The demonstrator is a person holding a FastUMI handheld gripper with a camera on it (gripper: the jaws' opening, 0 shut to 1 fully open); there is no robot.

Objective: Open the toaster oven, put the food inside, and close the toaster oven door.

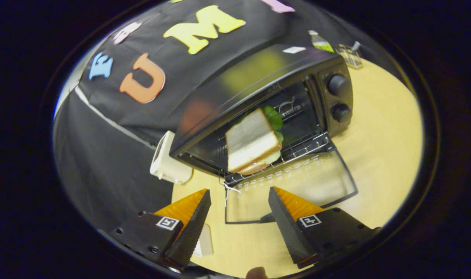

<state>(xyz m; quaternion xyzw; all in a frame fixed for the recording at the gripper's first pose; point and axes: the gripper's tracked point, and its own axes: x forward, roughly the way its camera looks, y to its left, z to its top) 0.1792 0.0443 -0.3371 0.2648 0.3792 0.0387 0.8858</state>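
The black toaster oven [258, 77] stands on the wooden table with its glass door [297, 182] folded down flat toward me. A sandwich [251, 143] with white bread and green lettuce lies on the wire rack [297, 149] inside the oven. My gripper [239, 193] is open, with nothing between its fingers. It hovers just in front of the lowered door's near edge, apart from the sandwich.
A white appliance [165, 161] sits beside the oven on its left. Beyond the oven stand a green bottle [320, 42] and a small wire holder [349, 56]. Two knobs [338, 97] are on the oven's right panel. A white flat object [204, 242] lies under the left finger.
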